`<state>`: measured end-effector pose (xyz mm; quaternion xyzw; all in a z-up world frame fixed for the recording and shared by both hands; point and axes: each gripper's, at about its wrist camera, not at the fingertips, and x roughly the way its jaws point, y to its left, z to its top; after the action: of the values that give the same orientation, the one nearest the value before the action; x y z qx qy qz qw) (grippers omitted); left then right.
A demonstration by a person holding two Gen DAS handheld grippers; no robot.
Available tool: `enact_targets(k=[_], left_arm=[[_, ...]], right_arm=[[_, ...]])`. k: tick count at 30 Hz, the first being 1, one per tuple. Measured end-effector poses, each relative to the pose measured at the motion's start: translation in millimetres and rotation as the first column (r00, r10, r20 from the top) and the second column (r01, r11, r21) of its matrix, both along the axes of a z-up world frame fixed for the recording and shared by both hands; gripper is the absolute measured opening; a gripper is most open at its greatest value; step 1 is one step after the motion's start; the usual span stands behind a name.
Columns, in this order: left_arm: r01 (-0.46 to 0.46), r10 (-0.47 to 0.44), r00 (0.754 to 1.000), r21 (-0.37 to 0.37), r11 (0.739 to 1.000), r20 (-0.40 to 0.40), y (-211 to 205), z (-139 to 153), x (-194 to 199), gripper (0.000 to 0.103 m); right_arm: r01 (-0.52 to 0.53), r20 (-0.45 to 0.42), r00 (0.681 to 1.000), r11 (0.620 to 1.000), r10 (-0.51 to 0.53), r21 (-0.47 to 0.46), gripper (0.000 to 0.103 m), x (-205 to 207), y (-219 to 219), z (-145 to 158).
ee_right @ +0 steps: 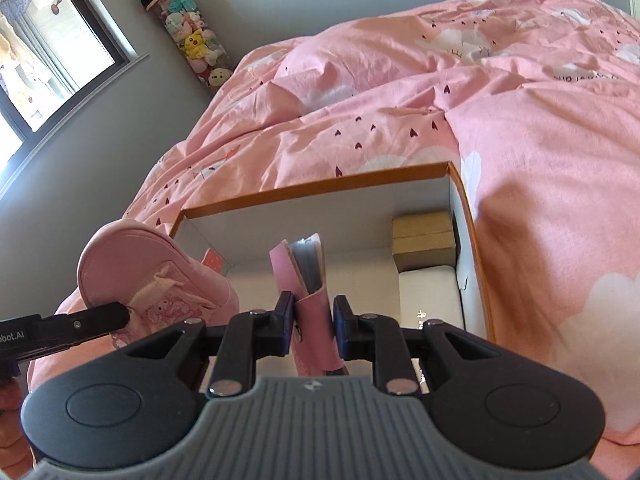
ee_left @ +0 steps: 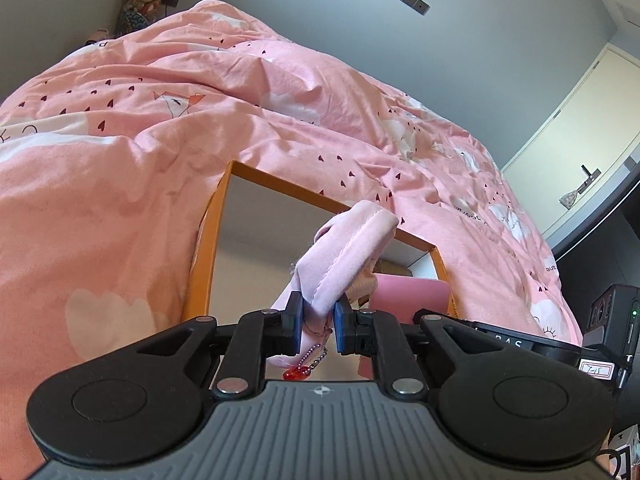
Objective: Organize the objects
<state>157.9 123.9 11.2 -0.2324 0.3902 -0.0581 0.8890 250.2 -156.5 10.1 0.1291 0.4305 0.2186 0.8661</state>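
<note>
My left gripper (ee_left: 317, 316) is shut on a soft pale pink fabric pouch (ee_left: 344, 258) with a bead chain and red charm (ee_left: 298, 372), held over the near edge of an open orange-rimmed box (ee_left: 208, 236). The pouch also shows in the right wrist view (ee_right: 132, 276), beside the box's left corner. My right gripper (ee_right: 312, 318) is shut on a pink booklet (ee_right: 302, 280) with grey pages, held upright over the same box (ee_right: 320, 190). The booklet shows in the left wrist view (ee_left: 408, 294).
The box lies on a bed with a rumpled pink duvet (ee_left: 140, 128). Inside the box are a brown cardboard carton (ee_right: 424, 238) and a white item (ee_right: 428, 296). A tube of plush toys (ee_right: 192, 36) stands in the corner by a window (ee_right: 40, 52). A door (ee_left: 576, 152) is at the right.
</note>
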Motion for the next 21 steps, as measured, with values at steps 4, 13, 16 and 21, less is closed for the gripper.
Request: enact_targets(k=[4, 13, 16, 21], left_arm=[[0.001, -0.001, 1.0, -0.016, 1.0, -0.028, 3, -11, 6, 0.017], [0.015, -0.019, 0.996, -0.047, 0.999, -0.083, 9, -28, 17, 0.017], [0.017, -0.022, 0.995, -0.054, 0.998, -0.097, 12, -31, 20, 0.017], [0.027, -0.035, 0.993, -0.079, 0.997, -0.111, 15, -36, 25, 0.017]], right_arm=[[-0.011, -0.089, 0.996, 1.0, 0.011, 0.006, 0.022, 12, 8, -24], [-0.036, -0.255, 0.967, 0.999, 0.031, -0.016, 0.022, 30, 21, -67], [-0.053, -0.268, 0.963, 0.996, 0.033, -0.068, 0.022, 33, 26, -73], [-0.095, -0.281, 0.958, 0.988, 0.058, -0.119, 0.023, 39, 31, -75]])
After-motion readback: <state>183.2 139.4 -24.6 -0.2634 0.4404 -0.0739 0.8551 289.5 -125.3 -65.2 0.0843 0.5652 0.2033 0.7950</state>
